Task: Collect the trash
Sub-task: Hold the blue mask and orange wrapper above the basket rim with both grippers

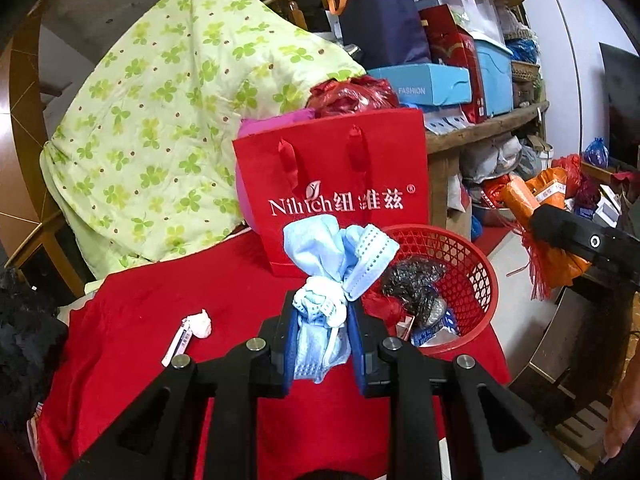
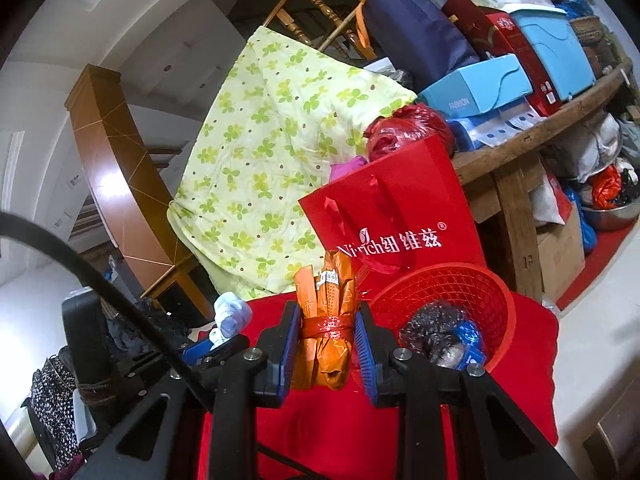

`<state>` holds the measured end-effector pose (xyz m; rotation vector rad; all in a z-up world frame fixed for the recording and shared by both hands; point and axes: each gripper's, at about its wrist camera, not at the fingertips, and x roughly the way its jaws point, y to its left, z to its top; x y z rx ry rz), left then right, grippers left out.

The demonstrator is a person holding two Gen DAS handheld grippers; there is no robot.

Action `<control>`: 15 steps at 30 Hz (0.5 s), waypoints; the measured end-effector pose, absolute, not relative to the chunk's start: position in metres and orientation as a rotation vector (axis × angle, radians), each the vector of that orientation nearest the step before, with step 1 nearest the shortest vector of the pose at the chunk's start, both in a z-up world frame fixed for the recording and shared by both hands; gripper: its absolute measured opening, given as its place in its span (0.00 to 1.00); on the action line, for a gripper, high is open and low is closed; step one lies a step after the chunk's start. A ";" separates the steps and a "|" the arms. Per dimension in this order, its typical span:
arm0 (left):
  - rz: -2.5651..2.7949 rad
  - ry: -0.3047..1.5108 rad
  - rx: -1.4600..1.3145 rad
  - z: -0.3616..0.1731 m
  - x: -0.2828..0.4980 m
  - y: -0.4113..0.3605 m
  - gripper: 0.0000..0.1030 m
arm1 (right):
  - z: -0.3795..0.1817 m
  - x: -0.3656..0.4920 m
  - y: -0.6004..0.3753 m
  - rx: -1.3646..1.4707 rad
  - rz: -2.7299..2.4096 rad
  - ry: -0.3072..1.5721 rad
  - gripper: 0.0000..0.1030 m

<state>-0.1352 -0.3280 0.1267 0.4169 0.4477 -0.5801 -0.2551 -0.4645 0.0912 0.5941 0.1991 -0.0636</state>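
The left gripper pinches a bunch of blue face masks, which stand up tall between its pads. From this gripper, the red basket sits just past it at about 2 o'clock, close by. It already has a black bag and other scraps in it.

The right gripper squeezes an orange wrapper bundle tied with a red band. The bundle also stands up tall. The red basket is at about 2 o'clock from this gripper too, and looks very near.

I think both loads need a short move to the right and forward. A white tissue ball lies on the red cloth at 9 o'clock from the left gripper. Farther back stands a red paper bag
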 end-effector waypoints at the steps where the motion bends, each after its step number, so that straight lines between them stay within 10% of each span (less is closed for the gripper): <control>1: -0.580 0.453 0.420 0.124 -0.134 -0.330 0.24 | 0.090 -0.255 -0.466 0.599 -0.063 0.202 0.28; 15: -0.578 0.495 0.441 0.105 -0.121 -0.346 0.24 | 0.071 -0.247 -0.479 0.635 -0.064 0.228 0.28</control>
